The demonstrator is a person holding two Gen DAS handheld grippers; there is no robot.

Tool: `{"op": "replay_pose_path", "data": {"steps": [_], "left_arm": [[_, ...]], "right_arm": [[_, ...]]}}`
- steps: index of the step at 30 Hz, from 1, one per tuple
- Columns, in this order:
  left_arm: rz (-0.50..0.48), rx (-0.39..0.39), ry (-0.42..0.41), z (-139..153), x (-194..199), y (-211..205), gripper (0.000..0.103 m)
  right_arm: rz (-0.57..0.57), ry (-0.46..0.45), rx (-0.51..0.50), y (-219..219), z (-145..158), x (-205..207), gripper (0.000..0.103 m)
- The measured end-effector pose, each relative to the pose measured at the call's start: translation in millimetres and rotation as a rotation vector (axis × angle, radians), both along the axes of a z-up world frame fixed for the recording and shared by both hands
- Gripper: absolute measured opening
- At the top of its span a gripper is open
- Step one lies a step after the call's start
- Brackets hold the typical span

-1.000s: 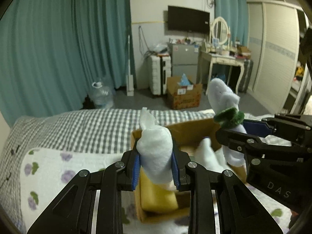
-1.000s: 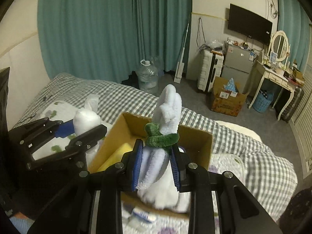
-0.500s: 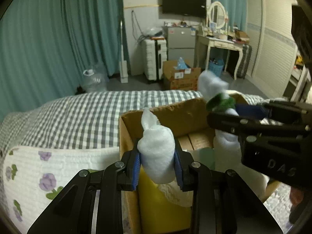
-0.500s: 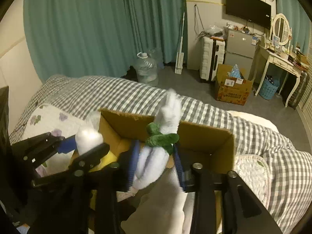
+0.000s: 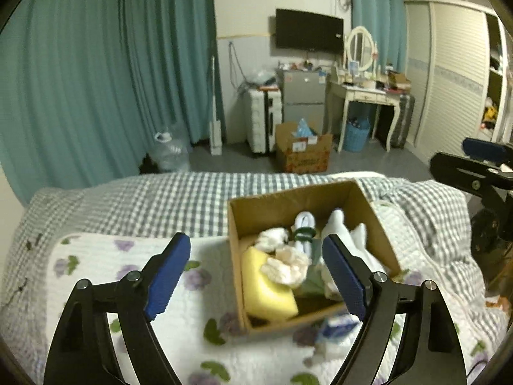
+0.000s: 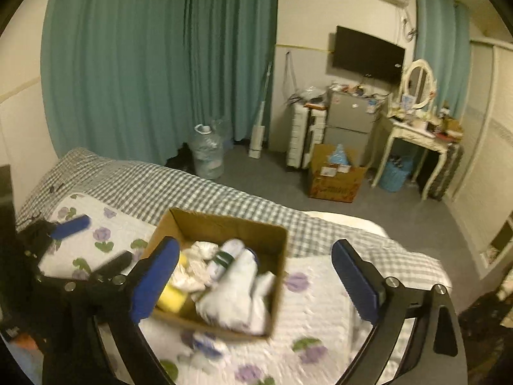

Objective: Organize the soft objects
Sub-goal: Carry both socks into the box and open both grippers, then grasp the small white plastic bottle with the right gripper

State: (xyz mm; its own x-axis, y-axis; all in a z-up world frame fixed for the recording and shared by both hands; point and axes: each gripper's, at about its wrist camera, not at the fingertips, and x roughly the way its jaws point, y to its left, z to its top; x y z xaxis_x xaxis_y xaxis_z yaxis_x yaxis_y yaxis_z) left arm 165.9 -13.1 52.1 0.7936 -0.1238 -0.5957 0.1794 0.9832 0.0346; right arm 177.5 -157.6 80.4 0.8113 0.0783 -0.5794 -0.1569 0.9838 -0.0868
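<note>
An open cardboard box (image 5: 288, 199) stands on the bed; it also shows in the right wrist view (image 6: 224, 221). Inside lie a yellow sponge (image 5: 267, 292), crumpled white soft pieces (image 5: 285, 266), a white roll with a green band (image 5: 304, 229) and white cloth (image 6: 237, 292). My left gripper (image 5: 256, 276) is open and empty, above the near side of the box. My right gripper (image 6: 256, 282) is open and empty over the box; it also shows at the right edge of the left wrist view (image 5: 474, 166).
The bed has a floral quilt (image 5: 105, 263) over a grey checked sheet (image 5: 144, 199). A small blue and white item (image 5: 335, 325) lies by the box's near side. Beyond the bed are a water jug (image 6: 206, 154), a floor carton (image 5: 303, 149) and a dressing table (image 5: 365, 93).
Both grippers opened and let go of their white soft pieces, which now lie in the box. Both grippers pulled up and back from the box.
</note>
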Motion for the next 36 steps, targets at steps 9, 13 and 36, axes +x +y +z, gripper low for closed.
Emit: {"op": "replay_pose_path", "data": {"steps": [9, 13, 36], "left_arm": [[-0.016, -0.051, -0.037, -6, -68, 16, 0.103], [0.004, -0.042, -0.002, -49, -73, 22, 0.103], [0.189, 0.045, 0.203, -197, -50, 37, 0.103]], "right_arm": [[0.003, 0.079, 0.002, -8, -31, -74, 0.102], [0.021, 0.147, 0.058, -2, -89, -74, 0.102], [0.069, 0.415, 0.038, 59, -290, -23, 0.060]]}}
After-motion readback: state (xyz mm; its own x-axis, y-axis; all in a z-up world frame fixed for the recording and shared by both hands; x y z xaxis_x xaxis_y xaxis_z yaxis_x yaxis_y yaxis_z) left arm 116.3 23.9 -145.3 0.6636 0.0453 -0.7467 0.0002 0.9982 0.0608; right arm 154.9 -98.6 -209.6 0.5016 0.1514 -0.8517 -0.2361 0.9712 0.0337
